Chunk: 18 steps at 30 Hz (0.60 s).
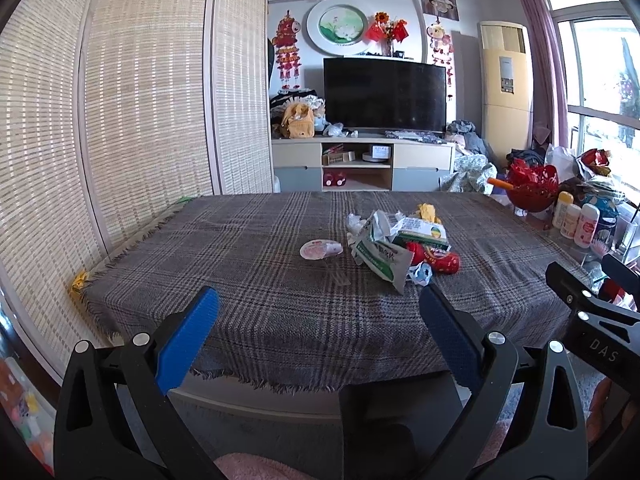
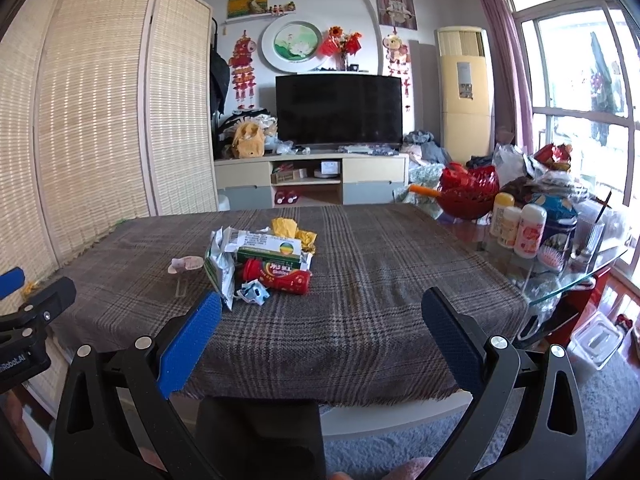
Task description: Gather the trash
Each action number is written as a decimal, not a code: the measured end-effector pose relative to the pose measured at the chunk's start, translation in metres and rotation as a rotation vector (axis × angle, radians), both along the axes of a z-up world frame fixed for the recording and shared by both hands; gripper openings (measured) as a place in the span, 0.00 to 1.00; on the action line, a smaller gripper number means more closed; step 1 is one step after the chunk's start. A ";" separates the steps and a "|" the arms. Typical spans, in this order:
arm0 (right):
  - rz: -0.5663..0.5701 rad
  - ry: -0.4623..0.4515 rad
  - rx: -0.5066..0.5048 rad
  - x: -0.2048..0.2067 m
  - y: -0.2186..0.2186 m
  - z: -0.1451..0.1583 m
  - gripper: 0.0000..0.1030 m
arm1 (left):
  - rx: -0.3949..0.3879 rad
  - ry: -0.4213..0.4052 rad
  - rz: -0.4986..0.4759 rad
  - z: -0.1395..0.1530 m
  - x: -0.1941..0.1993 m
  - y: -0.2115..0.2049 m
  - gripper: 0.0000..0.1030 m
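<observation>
A heap of trash lies on the plaid tablecloth [image 1: 248,264]: a white-green wrapper [image 1: 380,254], a green-white box [image 1: 424,232], a red Skittles tube [image 1: 438,260], crumpled yellow paper [image 1: 428,212], a small blue-white scrap [image 1: 420,274] and a pink round lid [image 1: 318,249] to the left. The same heap shows in the right wrist view: wrapper [image 2: 220,272], box [image 2: 272,250], red tube [image 2: 280,276], yellow paper [image 2: 292,230], pink lid [image 2: 185,264]. My left gripper [image 1: 320,300] is open and empty, short of the heap. My right gripper [image 2: 322,304] is open and empty, right of the heap.
A bamboo screen [image 1: 120,120] stands at the left. A TV [image 1: 384,94] on a cabinet is behind the table. A glass side table [image 2: 568,280] at the right holds bottles [image 2: 528,230] and a red basket [image 2: 468,192]. A clear bin [image 2: 596,340] sits on the floor.
</observation>
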State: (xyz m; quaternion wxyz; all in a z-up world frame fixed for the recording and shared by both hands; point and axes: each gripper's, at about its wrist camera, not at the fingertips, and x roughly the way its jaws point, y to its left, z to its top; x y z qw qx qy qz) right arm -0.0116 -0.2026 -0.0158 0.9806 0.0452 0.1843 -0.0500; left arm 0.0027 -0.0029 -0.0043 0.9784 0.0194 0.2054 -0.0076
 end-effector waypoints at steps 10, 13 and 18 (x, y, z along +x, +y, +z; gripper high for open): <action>0.025 0.075 0.019 0.029 0.001 -0.021 0.97 | -0.009 0.092 0.022 -0.026 0.036 0.007 0.92; 0.029 0.100 0.014 0.040 0.001 -0.029 0.97 | -0.011 0.117 0.024 -0.033 0.046 0.009 0.92; 0.039 0.141 0.020 0.058 0.002 -0.042 0.97 | -0.014 0.134 0.026 -0.044 0.062 0.014 0.92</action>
